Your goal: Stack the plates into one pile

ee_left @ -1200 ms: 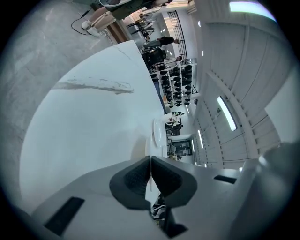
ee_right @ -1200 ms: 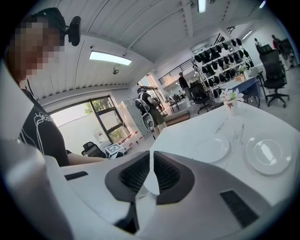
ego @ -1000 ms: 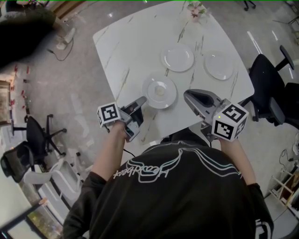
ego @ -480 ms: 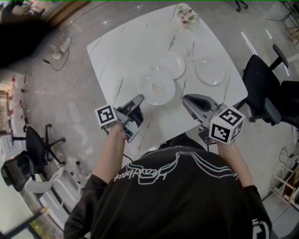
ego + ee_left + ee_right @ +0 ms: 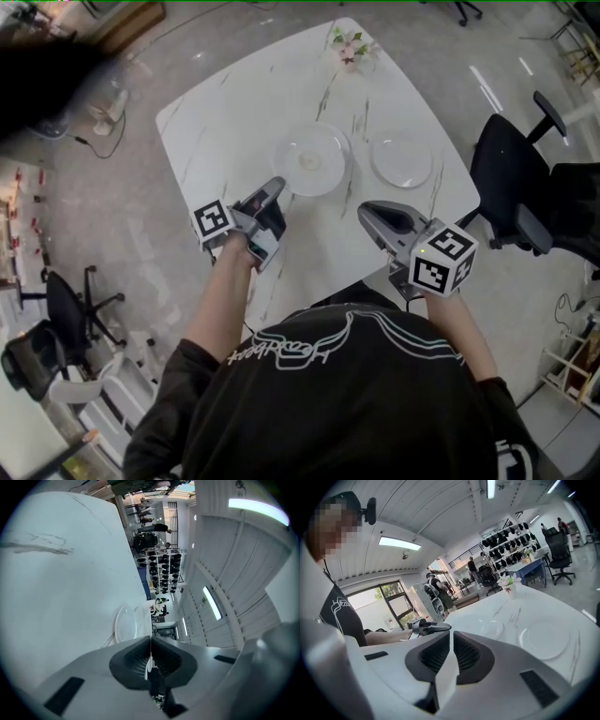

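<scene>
On the white marble table (image 5: 234, 112), two white plates lie together in one spot (image 5: 310, 159), the upper one over the lower. A third white plate (image 5: 401, 161) lies alone to their right. My left gripper (image 5: 278, 185) is shut and holds nothing, and its tip is at the near-left rim of the paired plates. In the left gripper view, those plates (image 5: 126, 623) lie just beyond the shut left gripper (image 5: 151, 639). My right gripper (image 5: 366, 208) hovers shut and holds nothing, short of the lone plate (image 5: 546, 639). The right gripper (image 5: 451, 633) also sees the pair (image 5: 492, 629) and the left gripper (image 5: 431, 627).
A small vase of flowers (image 5: 349, 47) stands at the table's far edge. A black office chair (image 5: 511, 178) is close to the table's right side. More chairs (image 5: 66, 291) stand on the floor at the left. People stand far off in the room (image 5: 472, 566).
A second ago three plates lay apart. The near plate has slid away from me onto the middle one as my left gripper moved forward behind it. My right gripper shifted slightly.
</scene>
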The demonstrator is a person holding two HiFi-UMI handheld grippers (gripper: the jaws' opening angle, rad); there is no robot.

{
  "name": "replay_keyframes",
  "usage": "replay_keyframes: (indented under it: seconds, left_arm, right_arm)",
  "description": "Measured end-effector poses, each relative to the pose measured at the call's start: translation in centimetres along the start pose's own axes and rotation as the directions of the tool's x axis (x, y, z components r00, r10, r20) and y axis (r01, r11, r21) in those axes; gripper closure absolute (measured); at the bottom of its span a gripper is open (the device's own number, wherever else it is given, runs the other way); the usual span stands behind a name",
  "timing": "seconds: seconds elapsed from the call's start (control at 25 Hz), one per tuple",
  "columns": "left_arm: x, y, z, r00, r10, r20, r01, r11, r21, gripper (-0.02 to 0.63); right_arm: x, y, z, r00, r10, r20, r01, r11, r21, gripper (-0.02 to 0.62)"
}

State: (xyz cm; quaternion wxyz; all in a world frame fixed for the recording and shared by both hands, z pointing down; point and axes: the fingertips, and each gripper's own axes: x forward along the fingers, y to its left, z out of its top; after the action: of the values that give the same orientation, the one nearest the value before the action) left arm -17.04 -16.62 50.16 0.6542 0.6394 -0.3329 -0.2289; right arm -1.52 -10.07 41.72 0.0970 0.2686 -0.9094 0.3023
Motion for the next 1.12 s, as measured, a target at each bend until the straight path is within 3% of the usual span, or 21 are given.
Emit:
replay_keyframes:
  seconds: [0.44,0.56,0.68,1.0,1.04,1.12]
  left_arm:
    - [5.4,2.2,1.5,0.997,0.075,-0.008,-0.075,0.997,0.028,0.577]
    - [5.5,3.4,1.6,0.991,0.131,-0.022,-0.130,0.990,0.051,0.577]
    - [5.2,4.2,1.8,0.980,0.201,-0.011,-0.199,0.974,0.112,0.577]
    - [5.0,5.4,1.8,0.930,0.366,0.012,-0.358,0.900,0.251,0.574]
    - [5.0,5.3,1.8,0.931,0.363,0.017,-0.355,0.898,0.261,0.564]
    - [5.1,4.9,1.6,0.938,0.345,0.023,-0.337,0.898,0.282,0.426]
  right_arm:
    - [-0.4,-3.9,0.2,0.999,-0.034,-0.018,0.034,0.999,0.034,0.565]
    - [-0.3,-4.4,0.4,0.999,-0.038,-0.021,0.039,0.999,0.039,0.565]
    - [-0.1,-4.6,0.6,0.999,-0.041,-0.022,0.042,0.998,0.039,0.565]
    - [0.1,-4.4,0.5,0.999,-0.040,-0.028,0.041,0.999,0.035,0.565]
    - [0.1,-4.3,0.5,0.999,-0.040,-0.028,0.041,0.999,0.035,0.565]
    - [0.0,-4.1,0.3,0.999,-0.041,-0.026,0.042,0.999,0.034,0.565]
